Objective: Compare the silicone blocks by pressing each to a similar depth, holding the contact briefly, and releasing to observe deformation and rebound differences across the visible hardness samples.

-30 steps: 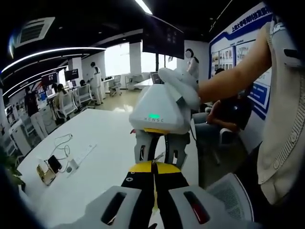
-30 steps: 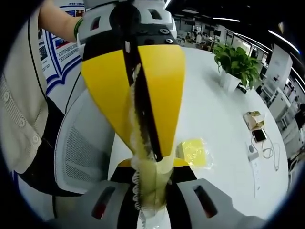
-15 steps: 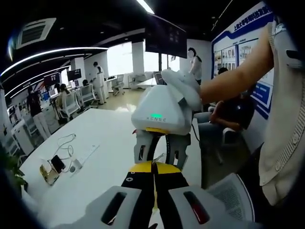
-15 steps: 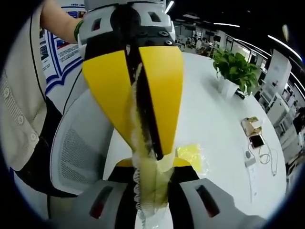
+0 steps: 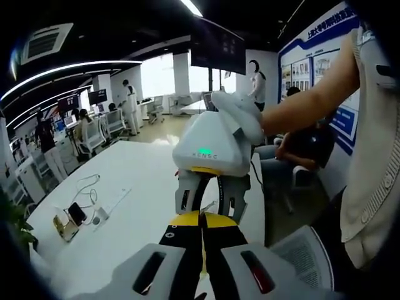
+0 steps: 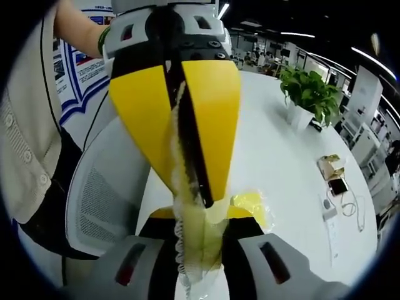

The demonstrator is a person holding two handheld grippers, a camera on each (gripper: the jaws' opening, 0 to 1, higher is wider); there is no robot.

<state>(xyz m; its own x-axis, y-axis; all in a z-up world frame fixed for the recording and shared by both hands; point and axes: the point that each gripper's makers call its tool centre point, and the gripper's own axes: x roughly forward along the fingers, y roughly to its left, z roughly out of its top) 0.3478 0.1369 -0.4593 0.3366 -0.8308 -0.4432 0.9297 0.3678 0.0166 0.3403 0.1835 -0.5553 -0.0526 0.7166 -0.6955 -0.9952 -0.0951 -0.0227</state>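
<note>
Right gripper view: my right gripper (image 6: 199,219) and my left gripper (image 6: 187,181) meet tip to tip, both clamped on one bagged, pale yellow silicone block (image 6: 195,240) held above the white table (image 6: 281,162). Another bagged yellow block (image 6: 251,203) lies on the table just beyond them.

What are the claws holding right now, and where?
Both claws, right claw and left claw, pinch one translucent yellowish bagged sample from opposite ends, jaws closed on its edges.

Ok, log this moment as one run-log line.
left gripper: shut on bagged block | right gripper: shut on same | second bagged block: on table
</note>
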